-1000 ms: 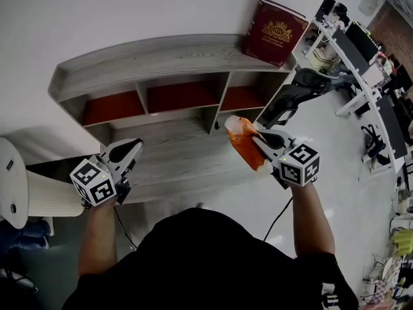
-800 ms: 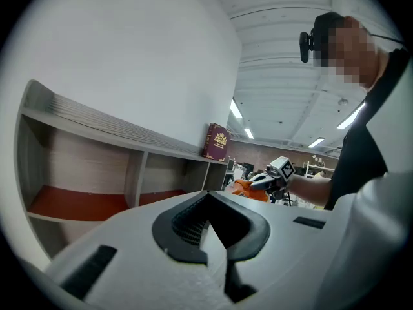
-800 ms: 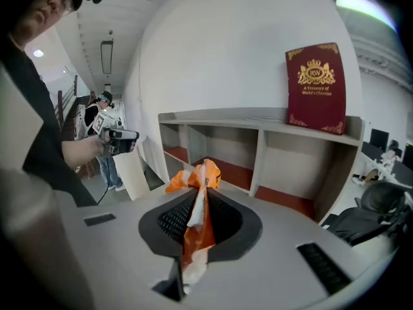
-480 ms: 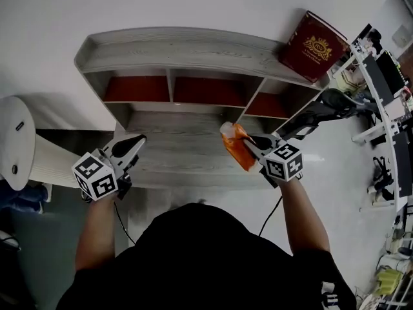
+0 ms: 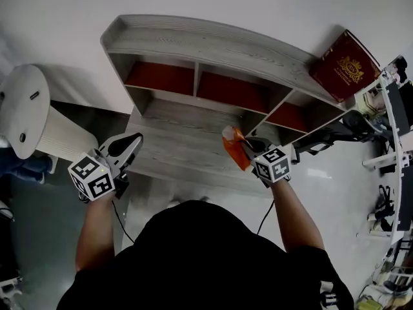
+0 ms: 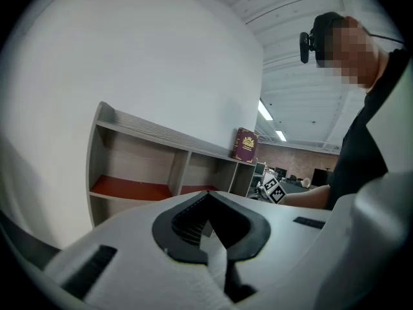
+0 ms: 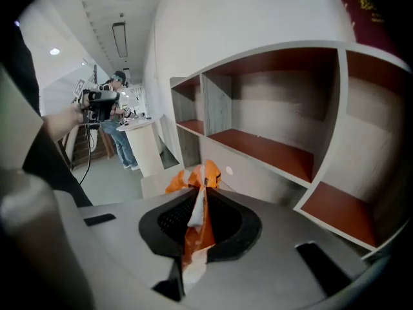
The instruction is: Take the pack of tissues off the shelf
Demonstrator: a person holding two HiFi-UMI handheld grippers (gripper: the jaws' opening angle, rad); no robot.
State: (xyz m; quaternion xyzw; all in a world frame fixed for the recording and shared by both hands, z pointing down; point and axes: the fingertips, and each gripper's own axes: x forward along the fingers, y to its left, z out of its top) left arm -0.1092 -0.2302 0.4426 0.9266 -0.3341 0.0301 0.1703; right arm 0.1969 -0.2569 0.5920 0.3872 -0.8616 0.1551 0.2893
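Note:
The pack of tissues (image 5: pixel 232 152) is an orange and white soft packet. My right gripper (image 5: pixel 244 146) is shut on it and holds it above the grey ledge (image 5: pixel 174 134) in front of the shelf (image 5: pixel 213 47). In the right gripper view the pack (image 7: pixel 193 181) sticks up crumpled between the pinched jaws of the right gripper (image 7: pixel 201 187), with the shelf's red-floored compartments (image 7: pixel 271 154) behind it. My left gripper (image 5: pixel 131 144) hovers at the ledge's left end, shut with nothing in it. In the left gripper view the left gripper (image 6: pixel 206 197) points toward the shelf (image 6: pixel 148 154).
A dark red book (image 5: pixel 344 64) leans on the shelf's top at the right end. A white round pedestal (image 5: pixel 26 108) stands left of the shelf. Office desks and a black chair (image 5: pixel 335 134) lie to the right. All three red compartments look bare.
The right gripper has come down and nearer to me with the tissue pack still in it. The left gripper has shifted a little along the ledge. The head view has swung left.

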